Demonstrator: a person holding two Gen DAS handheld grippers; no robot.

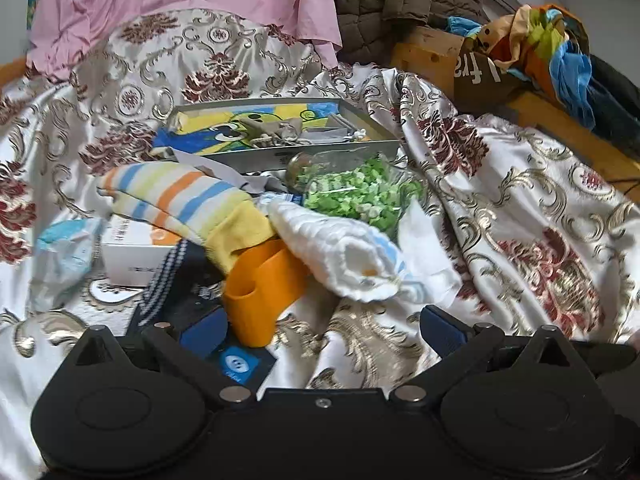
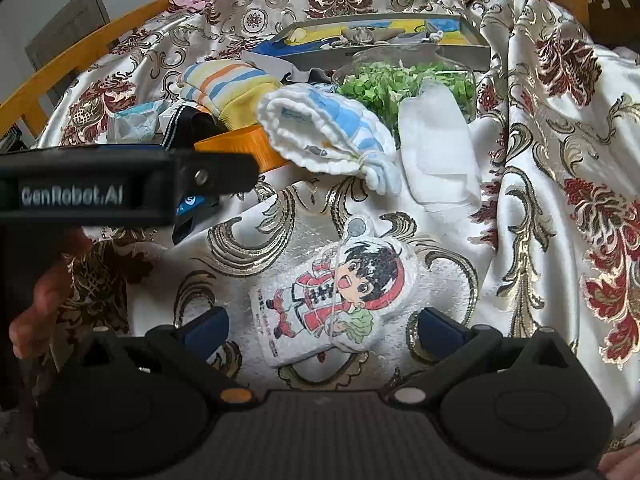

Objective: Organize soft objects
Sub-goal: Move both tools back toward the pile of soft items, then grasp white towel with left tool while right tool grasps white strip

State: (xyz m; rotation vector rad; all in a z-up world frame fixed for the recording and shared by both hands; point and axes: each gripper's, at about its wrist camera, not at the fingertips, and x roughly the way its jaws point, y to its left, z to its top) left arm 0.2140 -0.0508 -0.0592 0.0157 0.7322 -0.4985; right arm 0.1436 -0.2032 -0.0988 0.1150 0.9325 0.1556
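Observation:
In the right wrist view a flat plush cartoon figure point(image 2: 336, 300) lies on the patterned satin bedspread point(image 2: 560, 160), between the spread fingers of my open right gripper point(image 2: 324, 326), untouched. Beyond it lie a folded white cloth with blue stripes point(image 2: 332, 128), a white pad point(image 2: 436, 148) and a striped sock point(image 2: 228, 84). My left gripper point(image 1: 324, 328) is open and empty. Its left pad rests over a dark item. The folded cloth point(image 1: 344, 252) and the sock point(image 1: 180, 196) lie just ahead of it.
An orange plastic holder point(image 1: 260, 284), a white box point(image 1: 136, 248), a tissue packet point(image 1: 64, 256), a glass jar of green bits point(image 1: 360, 188) and a picture tray point(image 1: 280, 128) crowd the middle. Pink cloth point(image 1: 180, 0) and a quilted jacket point(image 1: 400, 0) lie behind. A hand point(image 2: 40, 300) holds the left gripper body point(image 2: 120, 184).

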